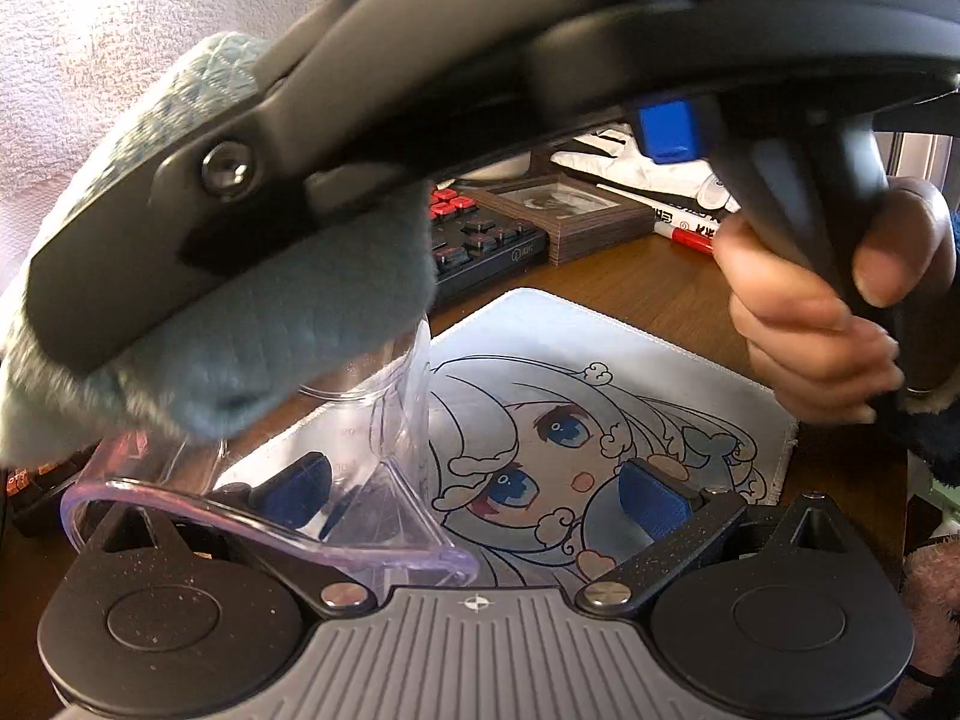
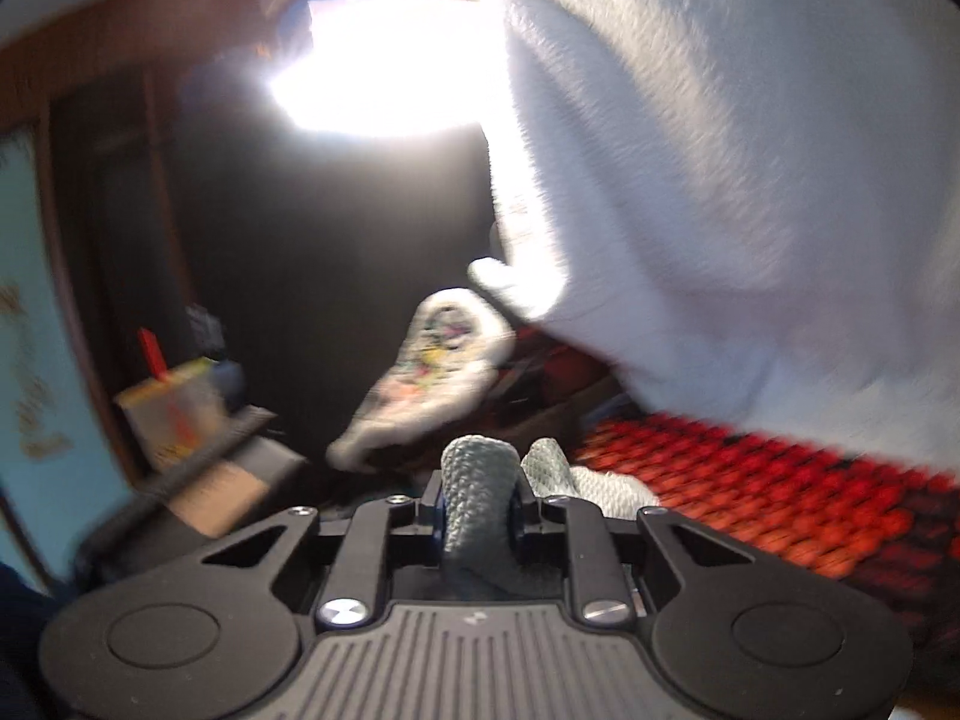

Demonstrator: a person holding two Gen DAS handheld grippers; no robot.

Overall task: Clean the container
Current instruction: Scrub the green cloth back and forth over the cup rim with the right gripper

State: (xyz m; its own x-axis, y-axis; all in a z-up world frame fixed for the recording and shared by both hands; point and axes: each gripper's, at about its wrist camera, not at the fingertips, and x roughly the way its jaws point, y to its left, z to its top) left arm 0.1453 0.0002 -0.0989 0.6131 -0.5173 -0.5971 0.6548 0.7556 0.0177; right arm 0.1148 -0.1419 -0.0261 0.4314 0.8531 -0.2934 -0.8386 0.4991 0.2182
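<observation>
Container (image 1: 372, 420) sits nearest my left camera: a clear plastic measuring jug, tipped so its open rim and pouring spout face the lens, held between the blue pads of my left tool (image 1: 474, 495). One pad presses the jug's wall on the left; the other pad stands well off to the right, out over the mouse mat, so I read this tool as wide apart and only cradling the jug, though I cannot tell how firmly it bears on it. Under the jug lies the mouse mat (image 1: 630, 354), printed with a cartoon figure, flat on the brown worktop (image 1: 660, 276).

Above the jug my right tool (image 1: 150, 276) comes in from the upper right, its fingers clamped tight on a grey-blue cloth (image 1: 312, 324). From the right wrist view I see the same cloth (image 2: 480, 498) pinched as a thick roll between the closed fingers of that tool (image 2: 480, 531). The cloth bulges around the fingertip and touches the upper part of the jug. A hand (image 1: 840, 312) grips the tool's handle at the right.

Farther back on the worktop sit a black keyboard with red keys (image 1: 480, 228), a wooden picture frame (image 1: 576, 210) just beside it, and a red-capped marker (image 1: 690, 228) near the frame. White fleecy fabric (image 1: 120, 48) fills the far left.
</observation>
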